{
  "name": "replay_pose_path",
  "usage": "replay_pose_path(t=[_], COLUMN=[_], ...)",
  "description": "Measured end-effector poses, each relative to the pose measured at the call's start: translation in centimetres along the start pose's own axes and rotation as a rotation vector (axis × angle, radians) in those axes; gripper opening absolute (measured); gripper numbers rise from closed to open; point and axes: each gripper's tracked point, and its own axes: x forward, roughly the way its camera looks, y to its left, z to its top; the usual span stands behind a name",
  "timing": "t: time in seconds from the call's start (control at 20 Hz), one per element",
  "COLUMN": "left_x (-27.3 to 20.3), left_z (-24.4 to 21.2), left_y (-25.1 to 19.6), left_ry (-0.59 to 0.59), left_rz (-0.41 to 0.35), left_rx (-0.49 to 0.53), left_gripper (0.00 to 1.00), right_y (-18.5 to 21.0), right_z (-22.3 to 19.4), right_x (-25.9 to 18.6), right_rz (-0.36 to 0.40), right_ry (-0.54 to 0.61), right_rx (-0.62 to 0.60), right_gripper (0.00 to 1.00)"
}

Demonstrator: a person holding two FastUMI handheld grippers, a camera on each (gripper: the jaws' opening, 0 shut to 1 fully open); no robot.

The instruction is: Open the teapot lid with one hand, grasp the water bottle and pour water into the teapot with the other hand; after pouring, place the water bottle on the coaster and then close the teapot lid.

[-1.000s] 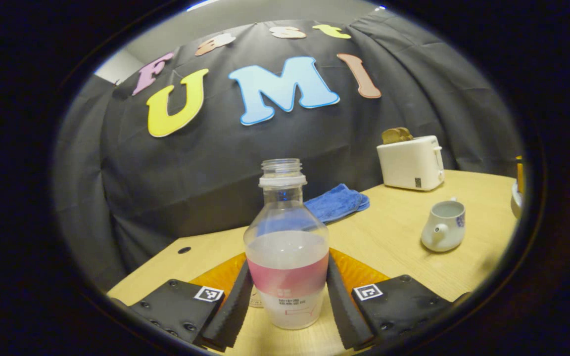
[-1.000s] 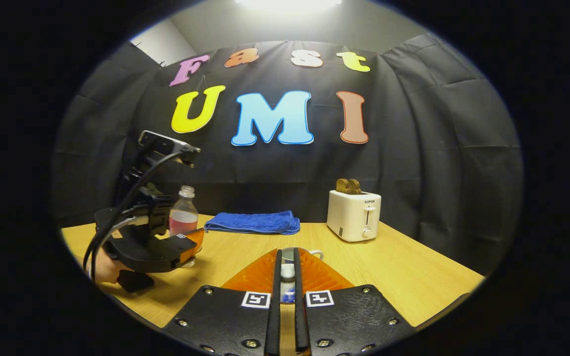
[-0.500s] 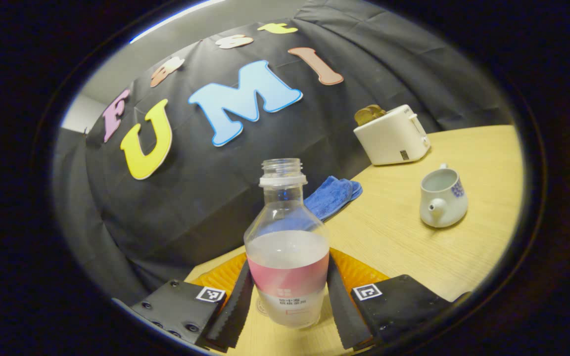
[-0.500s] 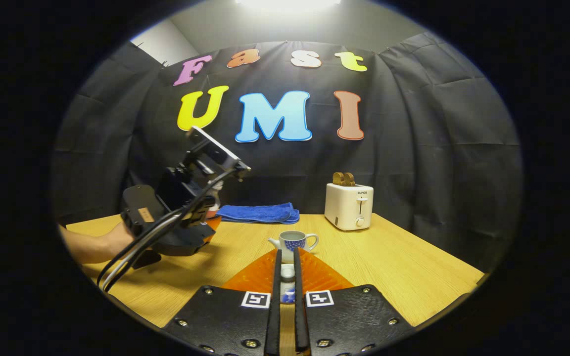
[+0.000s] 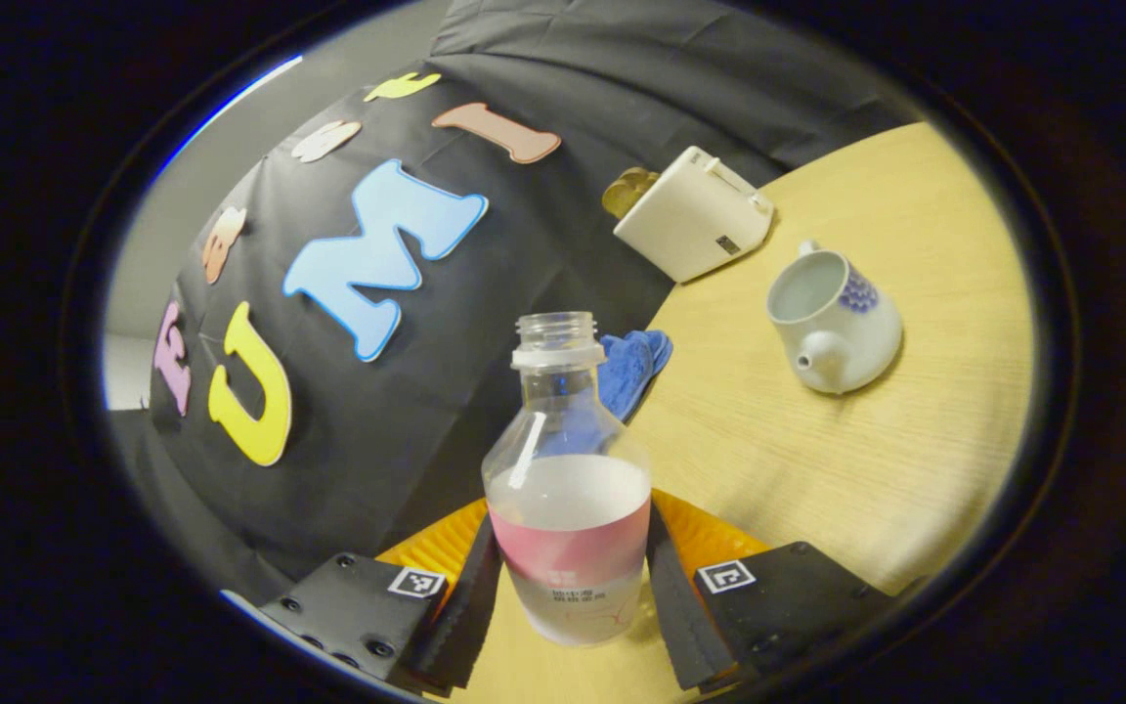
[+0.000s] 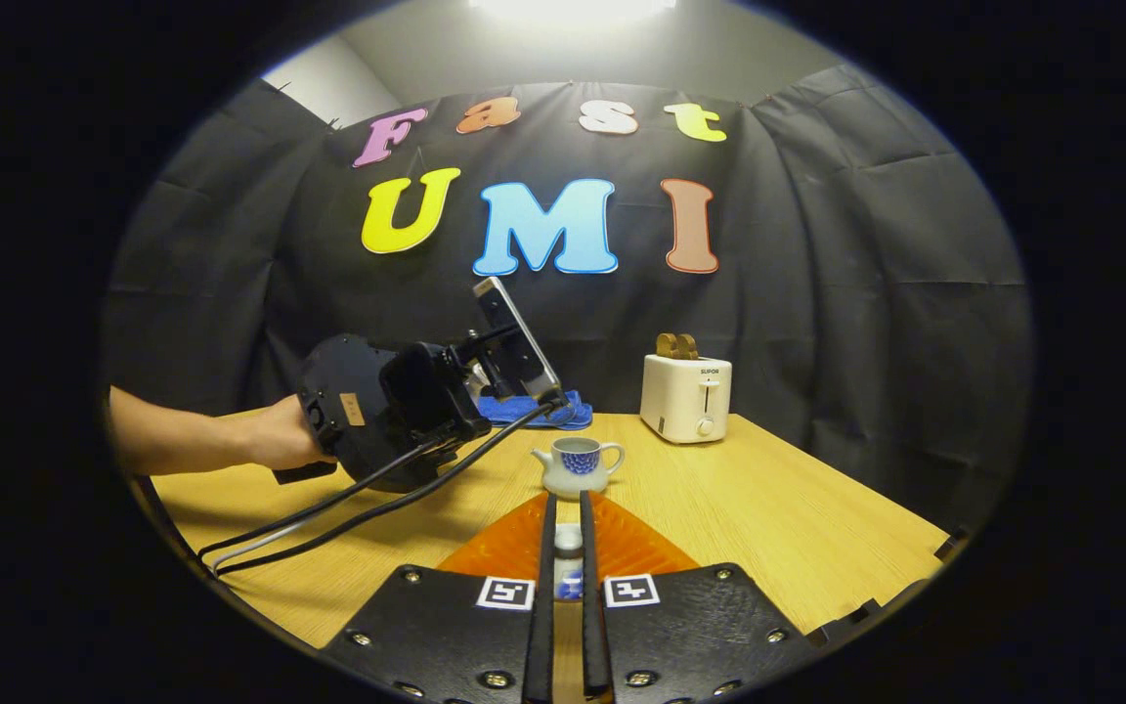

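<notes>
My left gripper (image 5: 568, 587) is shut on the clear water bottle (image 5: 568, 489), both fingers pressing its pink label. The bottle has no cap and is about half full; it hangs above the table, rolled sideways toward the white teapot (image 5: 832, 318). The teapot stands open, blue pattern on its side, spout facing me. In the right gripper view my right gripper (image 6: 566, 518) is shut on the small teapot lid (image 6: 568, 540), held in front of the teapot (image 6: 578, 464). A hand holds the left gripper's body (image 6: 387, 411) up just left of the teapot, hiding the bottle.
A white toaster (image 6: 685, 396) with bread in its slots stands at the back right of the wooden table (image 6: 768, 528). A folded blue towel (image 6: 524, 411) lies at the back by the black wall. Cables (image 6: 328, 508) trail from the left gripper over the table.
The left gripper has lifted the bottle off the table, carried it right toward the teapot and rolled it sideways. The right gripper, still holding the lid, has drawn back a little.
</notes>
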Motion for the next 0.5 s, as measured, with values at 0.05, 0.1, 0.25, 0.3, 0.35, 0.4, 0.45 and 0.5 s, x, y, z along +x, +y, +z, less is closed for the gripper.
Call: replay_pose_path(t=[0.05,0.1,0.25,0.3,0.35,0.4,0.45,0.5], left_x=[0.2,0.4,1.3,1.2,1.3,1.5,1.8,2.0], left_z=[0.1,0.2,1.2,1.3,1.6,1.7,1.9,2.2], left_y=[-0.4,-0.7,-1.1,-1.3,-1.7,-2.0,-2.2,-2.2], left_ry=[0.004,0.005,-0.004,-0.006,-0.008,-0.008,-0.008,-0.010], left_rz=[-0.010,-0.013,-0.015,-0.022,-0.032,-0.041,-0.046,-0.043], left_rx=[0.025,0.063,0.189,0.218,0.244,0.270,0.302,0.335], left_gripper=[0.85,0.85,0.84,0.84,0.85,0.84,0.85,0.84], right_y=[-0.1,0.0,0.2,0.1,0.1,0.0,0.0,-0.1], right_z=[-0.3,-0.6,-0.5,-0.5,-0.6,-0.8,-0.9,-1.1], right_x=[0.0,-0.1,0.0,-0.1,-0.1,-0.2,-0.2,-0.1], right_rz=[-0.002,0.002,0.009,0.007,0.007,0.006,0.007,0.006], right_ry=[0.008,0.014,0.015,0.012,0.012,0.016,0.019,0.023], right_rx=[-0.011,-0.010,-0.006,-0.009,-0.009,-0.007,-0.005,-0.005], right_gripper=[0.12,0.12,0.12,0.12,0.12,0.12,0.12,0.12])
